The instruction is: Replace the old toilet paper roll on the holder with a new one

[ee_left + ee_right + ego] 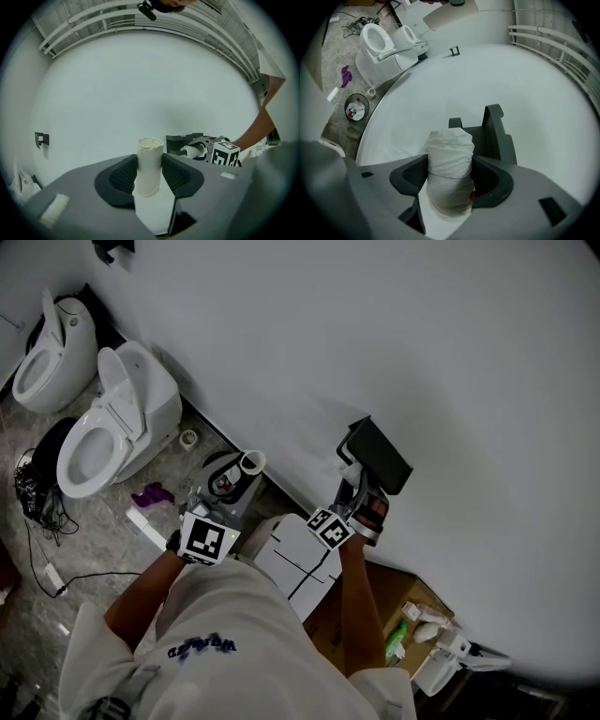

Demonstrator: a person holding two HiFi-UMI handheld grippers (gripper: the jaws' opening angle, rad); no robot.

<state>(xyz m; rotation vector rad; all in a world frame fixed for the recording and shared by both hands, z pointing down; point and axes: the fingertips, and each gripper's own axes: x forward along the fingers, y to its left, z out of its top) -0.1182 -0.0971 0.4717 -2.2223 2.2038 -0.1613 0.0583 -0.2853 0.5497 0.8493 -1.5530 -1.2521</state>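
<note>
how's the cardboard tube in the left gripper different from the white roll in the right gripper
The bare cream cardboard tube is slim, smooth and open-topped; the white toilet paper roll is fatter and wrinkled. The tube fits between the pads of the left gripper; the roll bulges out past those of the right gripper. Both are clamped, one per gripper.

You're holding the spent roll point(150, 164) upright between the pads of your left gripper point(150, 180) — it's a bare, pale cardboard tube. Your right gripper point(451, 183) is clamping the new roll point(450, 154), white and crumpled, just in front of the dark wall holder point(496, 136) — its flap is tilting up.
</note>
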